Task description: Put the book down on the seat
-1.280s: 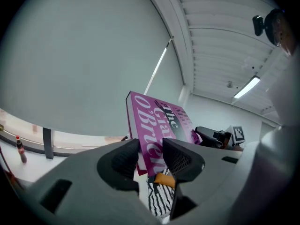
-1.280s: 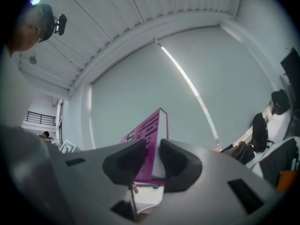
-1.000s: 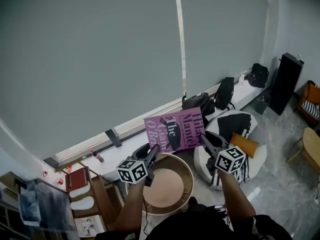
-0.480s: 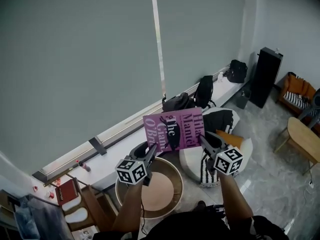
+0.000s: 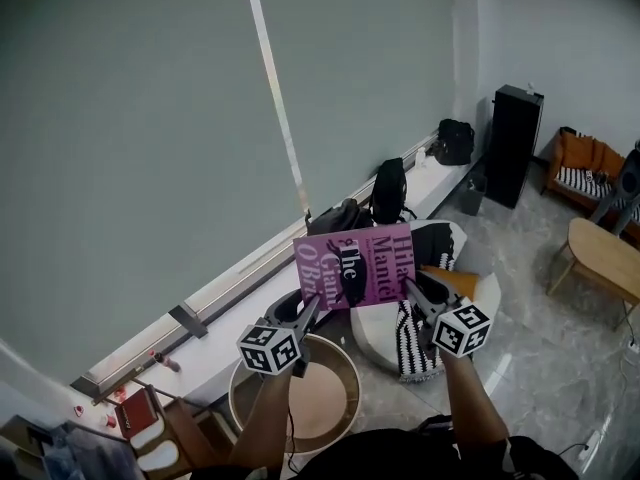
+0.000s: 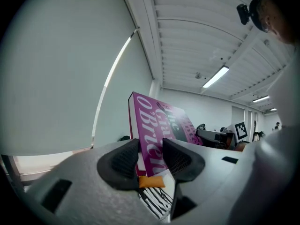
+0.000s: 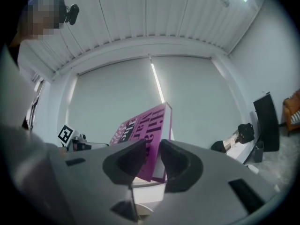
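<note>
A purple paperback book (image 5: 355, 266) hangs upright in the air, held by its two lower corners. My left gripper (image 5: 308, 310) is shut on its left corner and my right gripper (image 5: 411, 290) on its right corner. In the left gripper view the book (image 6: 157, 125) stands between the dark pads, and in the right gripper view the book (image 7: 149, 128) is pinched the same way. Below and to the right is a round white seat (image 5: 487, 293) carrying an orange cushion (image 5: 452, 279), a striped blanket (image 5: 408, 340) and a black garment (image 5: 437, 241).
A round wooden table (image 5: 296, 404) stands below my left gripper. Black bags (image 5: 388, 190) sit on the window ledge. A tall black cabinet (image 5: 513, 146), an orange chair (image 5: 580, 164) and a wooden table (image 5: 605, 256) are at the right. A red book (image 5: 135, 412) lies at the lower left.
The view has swung to the right, so the room has slid left. The book stays gripped by both grippers and now sits nearer over the white seat.
</note>
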A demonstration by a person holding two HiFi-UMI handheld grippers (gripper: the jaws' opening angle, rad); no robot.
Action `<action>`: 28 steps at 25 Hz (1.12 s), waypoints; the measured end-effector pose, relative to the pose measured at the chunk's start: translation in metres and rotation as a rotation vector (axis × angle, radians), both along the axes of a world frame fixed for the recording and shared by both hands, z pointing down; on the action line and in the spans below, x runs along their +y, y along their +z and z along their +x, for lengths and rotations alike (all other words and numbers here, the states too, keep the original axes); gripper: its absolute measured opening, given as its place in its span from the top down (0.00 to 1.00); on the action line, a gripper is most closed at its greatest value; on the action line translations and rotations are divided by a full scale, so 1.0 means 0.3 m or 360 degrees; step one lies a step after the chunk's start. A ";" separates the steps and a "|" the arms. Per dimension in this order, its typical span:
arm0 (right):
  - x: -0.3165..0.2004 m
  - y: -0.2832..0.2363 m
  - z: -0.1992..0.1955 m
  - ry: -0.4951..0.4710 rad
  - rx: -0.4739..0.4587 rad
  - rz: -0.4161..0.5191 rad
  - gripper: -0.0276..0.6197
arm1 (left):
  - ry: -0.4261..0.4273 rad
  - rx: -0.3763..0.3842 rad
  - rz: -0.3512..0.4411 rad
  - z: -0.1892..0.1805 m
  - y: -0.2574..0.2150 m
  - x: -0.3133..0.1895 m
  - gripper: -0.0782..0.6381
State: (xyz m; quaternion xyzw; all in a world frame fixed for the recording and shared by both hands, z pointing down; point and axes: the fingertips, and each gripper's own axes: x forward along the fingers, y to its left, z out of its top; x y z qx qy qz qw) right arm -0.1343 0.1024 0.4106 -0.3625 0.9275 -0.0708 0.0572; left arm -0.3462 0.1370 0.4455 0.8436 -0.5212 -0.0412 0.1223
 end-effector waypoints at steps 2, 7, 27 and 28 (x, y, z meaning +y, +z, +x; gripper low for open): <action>-0.003 0.008 -0.010 0.0023 0.0006 0.0003 0.79 | 0.0025 -0.0003 0.0001 -0.011 0.008 -0.014 0.65; -0.060 -0.023 0.266 0.0010 -0.0061 -0.0009 0.79 | 0.0012 -0.0046 0.0003 0.258 -0.044 -0.071 0.65; -0.313 -0.027 0.989 0.0040 -0.0098 -0.0020 0.79 | 0.0048 -0.0065 -0.0002 0.977 -0.070 -0.346 0.65; -0.326 -0.020 1.013 0.0045 -0.0101 -0.0028 0.79 | 0.0050 -0.0065 -0.0007 1.001 -0.064 -0.359 0.65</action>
